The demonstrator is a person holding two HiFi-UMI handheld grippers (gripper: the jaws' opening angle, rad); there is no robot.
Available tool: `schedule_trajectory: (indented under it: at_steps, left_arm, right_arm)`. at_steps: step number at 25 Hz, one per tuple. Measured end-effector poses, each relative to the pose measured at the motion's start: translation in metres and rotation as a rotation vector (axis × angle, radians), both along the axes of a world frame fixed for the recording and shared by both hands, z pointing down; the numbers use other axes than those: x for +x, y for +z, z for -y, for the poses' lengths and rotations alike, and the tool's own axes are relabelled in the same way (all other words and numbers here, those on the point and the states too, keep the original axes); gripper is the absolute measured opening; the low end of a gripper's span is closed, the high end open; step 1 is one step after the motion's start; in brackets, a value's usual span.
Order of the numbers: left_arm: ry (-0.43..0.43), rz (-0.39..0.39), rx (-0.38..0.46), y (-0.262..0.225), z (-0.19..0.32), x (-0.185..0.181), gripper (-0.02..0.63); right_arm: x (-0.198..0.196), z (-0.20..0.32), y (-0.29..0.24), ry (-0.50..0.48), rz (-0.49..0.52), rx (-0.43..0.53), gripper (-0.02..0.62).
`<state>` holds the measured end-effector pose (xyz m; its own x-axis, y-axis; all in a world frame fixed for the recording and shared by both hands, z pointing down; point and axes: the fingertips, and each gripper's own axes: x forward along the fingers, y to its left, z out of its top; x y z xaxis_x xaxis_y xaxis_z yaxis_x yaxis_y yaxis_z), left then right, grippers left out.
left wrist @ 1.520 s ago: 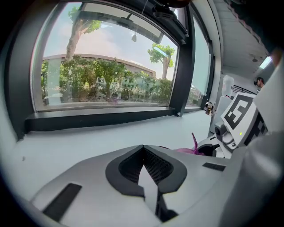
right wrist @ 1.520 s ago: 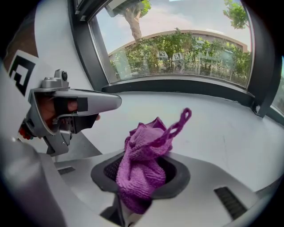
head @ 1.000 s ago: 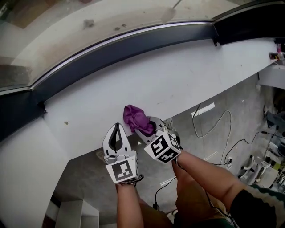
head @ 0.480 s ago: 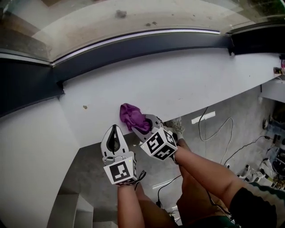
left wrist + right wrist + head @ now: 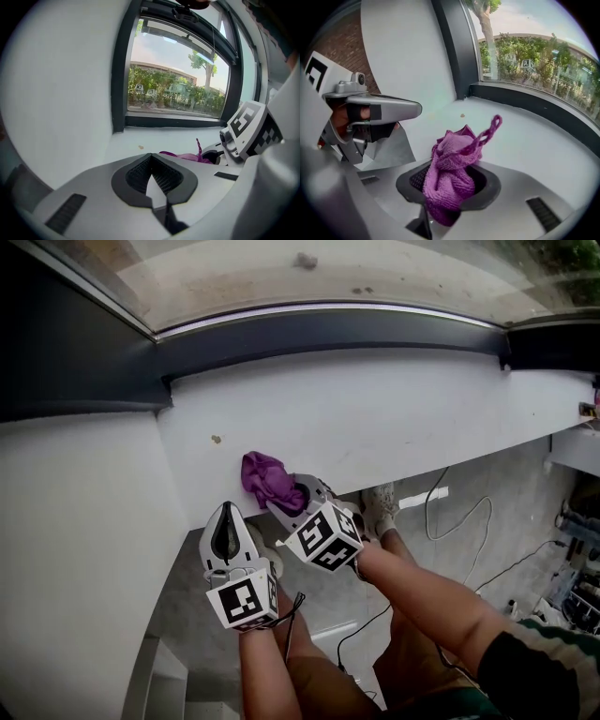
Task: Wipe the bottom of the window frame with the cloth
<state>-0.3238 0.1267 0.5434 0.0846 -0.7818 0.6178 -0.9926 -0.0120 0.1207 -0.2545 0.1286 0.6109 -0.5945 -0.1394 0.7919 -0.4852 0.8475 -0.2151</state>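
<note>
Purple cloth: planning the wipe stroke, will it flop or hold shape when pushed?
Probably floppy: the cloth bunches in folds in the right gripper. Likely light: its loop sticks up unsupported. Nubbly knit may drag, not slip.

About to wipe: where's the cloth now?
Head view, centre: the cloth is clamped in the right gripper at the white sill's near edge, beside the left gripper.

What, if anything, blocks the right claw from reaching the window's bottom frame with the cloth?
Probably nothing, so yes: the right claw holds the cloth, and only white sill lies before the dark frame.
</note>
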Motion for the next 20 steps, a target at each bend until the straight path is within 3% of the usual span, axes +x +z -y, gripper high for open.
schedule_trajectory:
  at_steps: [15, 20]
  left_arm:
    - [-0.046, 0.024, -0.021, -0.003, -0.028, -0.051, 0.005]
    - [-0.035, 0.030, -0.014, -0.003, -0.028, -0.053, 0.005]
  right_arm:
    - [-0.081, -0.024, -0.002, -0.104, 0.049, -0.004, 0.144]
    - [-0.088, -0.029, -0.001, -0.128, 0.058, -0.007, 0.144]
